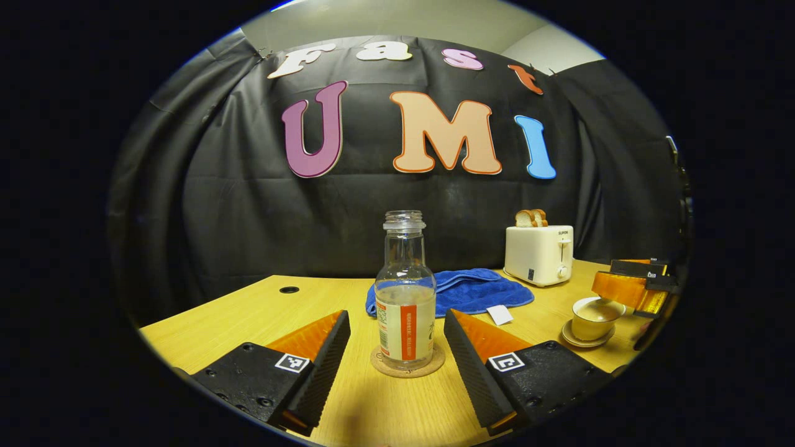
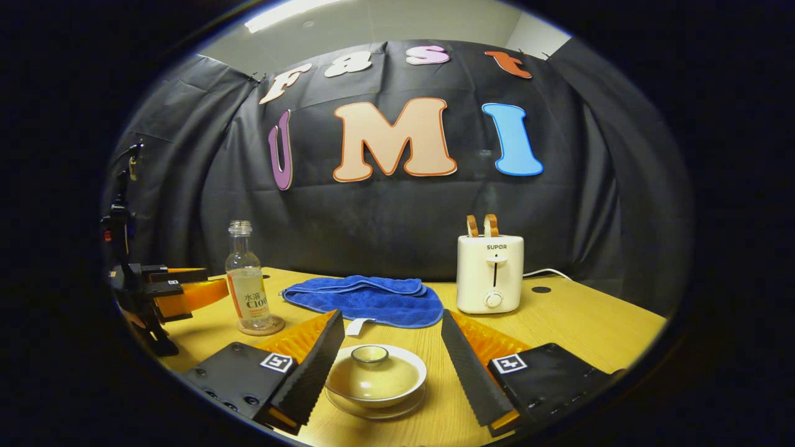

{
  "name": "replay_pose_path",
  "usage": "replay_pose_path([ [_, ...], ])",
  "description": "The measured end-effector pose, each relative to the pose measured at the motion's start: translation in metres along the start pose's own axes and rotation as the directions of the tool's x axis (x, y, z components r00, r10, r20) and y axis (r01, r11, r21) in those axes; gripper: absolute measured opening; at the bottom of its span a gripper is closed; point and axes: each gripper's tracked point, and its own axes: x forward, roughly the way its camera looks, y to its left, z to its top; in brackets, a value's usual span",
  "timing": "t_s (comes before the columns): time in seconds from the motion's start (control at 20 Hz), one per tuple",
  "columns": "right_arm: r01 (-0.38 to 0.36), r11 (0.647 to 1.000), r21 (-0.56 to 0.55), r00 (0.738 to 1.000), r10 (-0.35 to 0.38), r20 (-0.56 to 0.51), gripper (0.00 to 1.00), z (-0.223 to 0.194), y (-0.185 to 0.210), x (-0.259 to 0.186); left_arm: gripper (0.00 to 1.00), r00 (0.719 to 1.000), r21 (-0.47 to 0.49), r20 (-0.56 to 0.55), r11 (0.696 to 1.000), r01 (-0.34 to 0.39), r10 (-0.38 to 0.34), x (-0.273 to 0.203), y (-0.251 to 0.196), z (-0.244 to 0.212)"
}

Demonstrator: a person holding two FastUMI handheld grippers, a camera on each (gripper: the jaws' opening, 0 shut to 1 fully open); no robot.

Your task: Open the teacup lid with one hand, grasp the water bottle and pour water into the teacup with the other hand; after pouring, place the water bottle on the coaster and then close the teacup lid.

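Note:
A clear uncapped water bottle (image 1: 405,298) with an orange-and-white label stands upright on a round cork coaster (image 1: 408,363), about half full. My left gripper (image 1: 397,351) is open, its fingers on either side of the bottle and apart from it. Far right in that view sits the cream teacup (image 1: 595,318) on its saucer, with the right gripper (image 1: 633,287) beside it. In the right gripper view the teacup (image 2: 376,375) has its lid (image 2: 369,355) on and lies between the open fingers of my right gripper (image 2: 392,366). The bottle (image 2: 246,279) and the left gripper (image 2: 174,292) appear at the left.
A blue cloth (image 2: 366,299) lies at the back middle of the wooden table (image 2: 584,323). A white toaster (image 2: 490,273) holding two bread slices stands behind it to the right. A small cable hole (image 1: 289,289) is at the table's far left.

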Motion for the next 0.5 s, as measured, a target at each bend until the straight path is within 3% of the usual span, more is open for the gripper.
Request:
replay_pose_path([
  [0.1, 0.02, 1.0, -0.002, 1.0, -0.02, 0.003, 0.99, 0.002, -0.007, -0.005, 0.88, 0.999, -0.013, 0.001, 0.999, -0.034, 0.034, -0.003, 0.008, 0.0],
  [0.2, 0.055, 0.998, -0.002, 0.998, -0.055, 0.005, 0.94, 0.002, -0.019, -0.013, 0.89, 0.998, -0.012, -0.003, 0.998, -0.061, 0.061, -0.008, 0.012, 0.0],
  [0.25, 0.082, 0.997, -0.003, 0.997, -0.082, 0.007, 0.99, 0.003, -0.026, -0.016, 0.89, 0.997, -0.01, -0.007, 0.997, -0.078, 0.078, -0.011, 0.014, -0.002],
  [0.35, 0.142, 0.99, -0.004, 0.99, -0.142, 0.01, 0.94, 0.003, -0.042, -0.024, 0.89, 0.992, -0.007, -0.003, 0.992, -0.123, 0.123, -0.02, 0.022, 0.0],
  [0.4, 0.177, 0.984, -0.006, 0.984, -0.177, 0.012, 1.0, 0.003, -0.051, -0.028, 0.88, 0.989, -0.009, -0.005, 0.989, -0.146, 0.145, -0.026, 0.026, 0.0],
  [0.45, 0.208, 0.978, -0.006, 0.978, -0.208, 0.014, 0.94, 0.005, -0.057, -0.033, 0.88, 0.986, -0.007, -0.007, 0.986, -0.164, 0.164, -0.032, 0.027, 0.0],
  [0.5, 0.238, 0.971, -0.008, 0.971, -0.238, 0.015, 1.0, 0.005, -0.063, -0.038, 0.89, 0.984, -0.006, -0.004, 0.984, -0.18, 0.18, -0.037, 0.03, 0.0],
])
